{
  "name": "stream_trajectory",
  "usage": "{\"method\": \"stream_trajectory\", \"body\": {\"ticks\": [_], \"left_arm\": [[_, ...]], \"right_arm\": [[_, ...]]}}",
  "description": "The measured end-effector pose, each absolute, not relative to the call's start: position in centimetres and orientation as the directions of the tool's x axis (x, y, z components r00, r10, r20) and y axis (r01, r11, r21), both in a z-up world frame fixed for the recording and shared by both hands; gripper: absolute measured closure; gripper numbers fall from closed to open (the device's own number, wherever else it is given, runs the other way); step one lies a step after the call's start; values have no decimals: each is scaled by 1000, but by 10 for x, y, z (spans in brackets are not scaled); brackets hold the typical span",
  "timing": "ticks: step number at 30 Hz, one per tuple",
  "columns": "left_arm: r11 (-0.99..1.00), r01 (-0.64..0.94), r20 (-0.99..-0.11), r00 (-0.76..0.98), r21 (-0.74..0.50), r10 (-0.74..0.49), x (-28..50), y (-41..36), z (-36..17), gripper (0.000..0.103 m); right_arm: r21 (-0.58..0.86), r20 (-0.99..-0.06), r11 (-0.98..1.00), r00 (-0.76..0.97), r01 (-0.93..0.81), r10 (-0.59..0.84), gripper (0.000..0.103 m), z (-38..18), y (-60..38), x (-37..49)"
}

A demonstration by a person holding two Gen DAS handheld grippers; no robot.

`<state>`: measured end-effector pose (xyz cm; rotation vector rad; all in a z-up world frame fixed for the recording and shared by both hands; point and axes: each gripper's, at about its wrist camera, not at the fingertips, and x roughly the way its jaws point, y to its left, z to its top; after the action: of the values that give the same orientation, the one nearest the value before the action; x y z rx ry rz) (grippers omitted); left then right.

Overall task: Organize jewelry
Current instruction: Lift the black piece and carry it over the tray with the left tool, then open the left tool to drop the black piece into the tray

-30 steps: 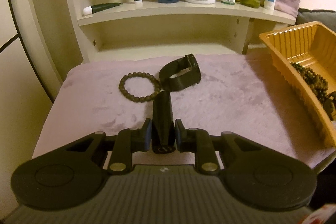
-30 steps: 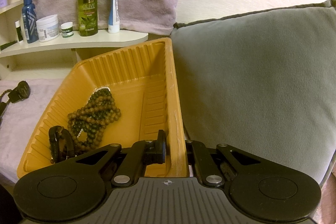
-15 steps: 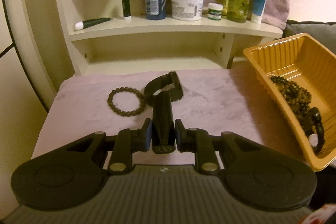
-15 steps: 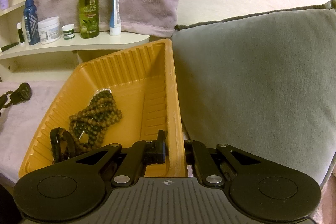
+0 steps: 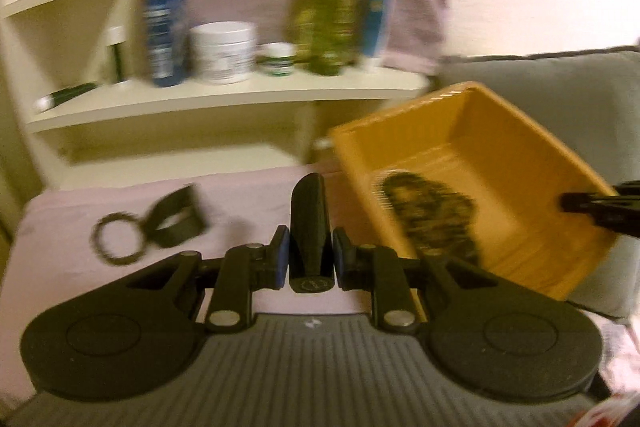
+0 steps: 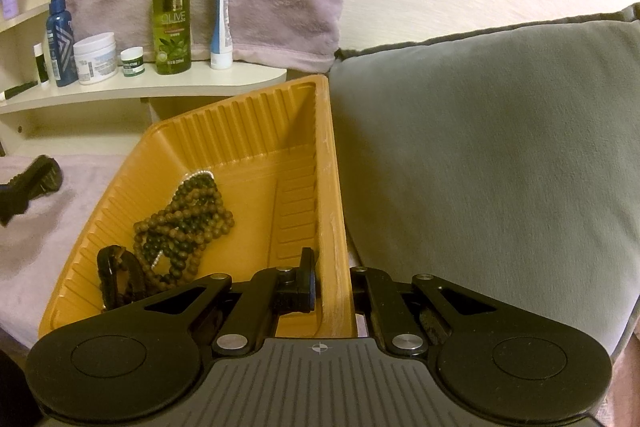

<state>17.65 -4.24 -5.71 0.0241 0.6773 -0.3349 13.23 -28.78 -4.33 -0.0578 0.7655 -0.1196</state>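
While the left wrist view is blurred, its main shapes read clearly.
Left gripper [image 5: 308, 261]: clamped on a black strap piece [image 5: 308, 227] standing upright between the blue pads.
Bead bracelet [image 5: 118, 237]: at nine o'clock on the pink cloth [image 5: 240, 203], touching a black band [image 5: 176, 219].
Orange tray [image 5: 516, 147]: at two o'clock, tilted, bead strands [image 5: 432, 215] inside.
Right wrist view follows.
Right gripper [image 6: 332, 287]: pinching the orange tray's right wall [image 6: 332, 227], one finger inside.
Bead strands [image 6: 188, 223]: heaped at ten o'clock, a black strap [image 6: 118, 279] beside.
Grey cushion [image 6: 500, 155]: at two o'clock, against the tray.
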Motion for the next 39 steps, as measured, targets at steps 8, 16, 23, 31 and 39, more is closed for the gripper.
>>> {"method": "stream_trajectory", "body": {"ticks": [8, 16, 23, 31, 39], "left_arm": [[884, 448, -603, 672, -131, -430, 172, -95, -50, 83], [847, 508, -603, 629, -158, -490, 172, -120, -49, 83], [831, 535, -615, 607, -153, -504, 172, -132, -54, 83], [814, 562, -618, 591, -144, -518, 170, -144, -60, 83], [853, 506, -592, 651, -127, -474, 169, -126, -55, 76]], "right_arm": [[-89, -686, 992, 717, 88, -125, 97, -42, -289, 133], [-82, -687, 992, 716, 93, -124, 97, -41, -289, 133], [-81, -688, 992, 715, 95, -124, 97, -42, -290, 133], [-81, -689, 992, 714, 96, -125, 97, -42, -290, 133], [-82, -689, 992, 714, 94, -125, 97, -42, -289, 133]]}}
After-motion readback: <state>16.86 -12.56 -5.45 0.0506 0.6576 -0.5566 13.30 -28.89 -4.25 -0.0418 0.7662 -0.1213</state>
